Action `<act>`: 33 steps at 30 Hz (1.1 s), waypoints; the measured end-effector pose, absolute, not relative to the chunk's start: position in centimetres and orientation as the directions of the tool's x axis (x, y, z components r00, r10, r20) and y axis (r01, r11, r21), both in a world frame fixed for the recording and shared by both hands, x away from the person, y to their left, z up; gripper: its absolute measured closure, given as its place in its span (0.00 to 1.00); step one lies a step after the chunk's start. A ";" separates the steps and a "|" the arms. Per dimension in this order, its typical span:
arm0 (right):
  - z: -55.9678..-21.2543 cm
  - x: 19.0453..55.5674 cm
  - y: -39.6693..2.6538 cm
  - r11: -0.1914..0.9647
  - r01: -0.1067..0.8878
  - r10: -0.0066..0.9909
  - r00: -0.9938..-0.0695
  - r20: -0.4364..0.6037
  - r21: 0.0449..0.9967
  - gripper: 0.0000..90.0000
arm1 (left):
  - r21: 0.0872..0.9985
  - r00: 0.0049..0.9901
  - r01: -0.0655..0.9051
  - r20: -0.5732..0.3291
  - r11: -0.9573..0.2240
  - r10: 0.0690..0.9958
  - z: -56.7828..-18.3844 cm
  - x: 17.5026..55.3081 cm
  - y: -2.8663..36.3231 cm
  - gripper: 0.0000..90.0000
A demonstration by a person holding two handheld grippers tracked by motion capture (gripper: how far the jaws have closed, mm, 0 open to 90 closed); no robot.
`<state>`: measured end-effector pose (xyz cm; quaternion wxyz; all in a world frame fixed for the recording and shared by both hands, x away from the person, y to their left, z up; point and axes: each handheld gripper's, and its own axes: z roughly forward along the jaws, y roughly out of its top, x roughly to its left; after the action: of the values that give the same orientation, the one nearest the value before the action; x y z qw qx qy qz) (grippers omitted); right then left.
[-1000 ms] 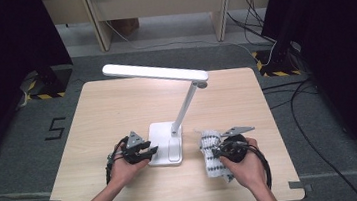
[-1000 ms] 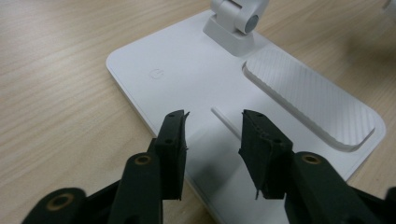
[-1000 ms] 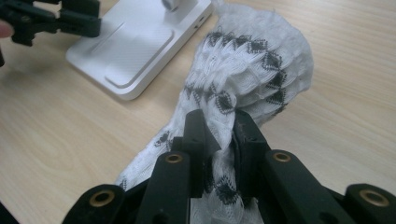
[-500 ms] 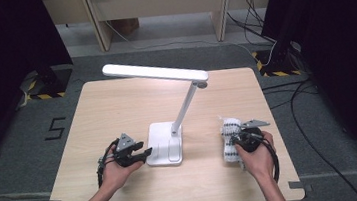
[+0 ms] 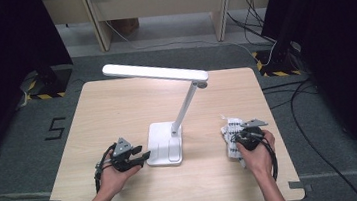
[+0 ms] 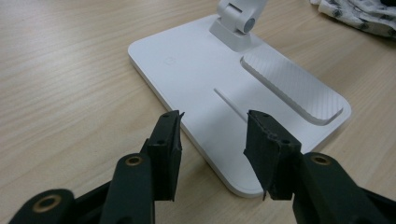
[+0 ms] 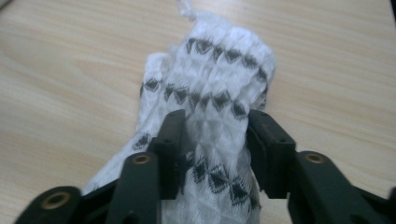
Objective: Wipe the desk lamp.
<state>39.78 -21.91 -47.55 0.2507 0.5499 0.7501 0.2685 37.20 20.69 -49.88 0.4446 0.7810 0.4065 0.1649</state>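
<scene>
Looking down from the high view, the left gripper (image 5: pixel 142 156) sits low on the wooden table (image 5: pixel 116 102), just left of the white desk lamp (image 5: pixel 167 144), pointing at its flat base. Over on the other side, the right gripper (image 5: pixel 238 133) is parked on a bunched-up white cloth with dark diamond print (image 5: pixel 231 134), near the table's right edge and well apart from the lamp.

Left gripper view: the left gripper (image 6: pixel 212 140) has its jaws spread apart with nothing between them, hanging right over the near corner of the lamp base (image 6: pixel 224 88).

Right gripper view: the right gripper (image 7: pixel 215 140) straddles the cloth (image 7: pixel 219 70), and its jaws have just been opening. The fabric still bulges up between them and brushes the pads, but it doesn't look squeezed anymore, so I'd call that let go.
</scene>
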 end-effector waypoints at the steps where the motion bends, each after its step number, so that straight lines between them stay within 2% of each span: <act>1: -47.3 39.8 -22.0 0.250 0.681 0.960 -0.266 -0.085 0.688 0.59 | 0.828 0.615 0.489 -0.104 -0.274 0.782 -49.9 37.2 20.7 0.61; 4: -46.6 39.6 -22.2 0.225 0.659 0.966 -0.246 -0.077 0.718 0.53 | 0.829 0.612 0.489 -0.106 -0.270 0.783 -49.7 37.1 20.8 0.61; 6: -46.1 39.6 -22.2 0.225 0.645 0.967 -0.237 -0.089 0.731 0.52 | 0.832 0.611 0.486 -0.105 -0.267 0.785 -49.6 37.1 20.9 0.61; 10: -45.0 39.0 -21.6 0.236 0.603 0.964 -0.245 -0.104 0.762 0.52 | 0.832 0.601 0.493 -0.115 -0.254 0.791 -49.7 37.3 21.0 0.62; 14: -43.9 38.2 -19.7 0.263 0.551 0.950 -0.293 -0.111 0.792 0.55 | 0.820 0.586 0.518 -0.130 -0.246 0.800 -50.1 37.7 21.2 0.69; 17: -43.4 37.7 -17.7 0.311 0.533 0.918 -0.381 -0.105 0.787 0.63 | 0.806 0.566 0.541 -0.138 -0.240 0.813 -50.3 38.0 21.4 0.78; 20: -44.1 37.3 -14.9 0.345 0.561 0.873 -0.487 -0.038 0.753 0.75 | 0.791 0.546 0.563 -0.139 -0.239 0.826 -50.4 38.6 21.4 0.88; 25: -46.4 37.4 -11.1 0.416 0.616 0.806 -0.590 0.042 0.669 0.95 | 0.765 0.521 0.594 -0.128 -0.251 0.844 -50.4 39.3 21.0 0.95; 28: -47.4 37.7 -9.8 0.437 0.639 0.789 -0.610 0.071 0.633 0.99 | 0.757 0.518 0.598 -0.115 -0.263 0.847 -50.4 39.5 20.9 0.97; 33: -48.2 37.7 -7.7 0.457 0.646 0.754 -0.646 0.120 0.611 1.00 | 0.743 0.513 0.613 -0.118 -0.267 0.850 -50.6 39.6 21.0 1.00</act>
<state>37.65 -7.68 -48.18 0.0841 0.4121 0.8494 0.3189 39.63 20.97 -50.59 0.3833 0.7808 0.4685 0.1545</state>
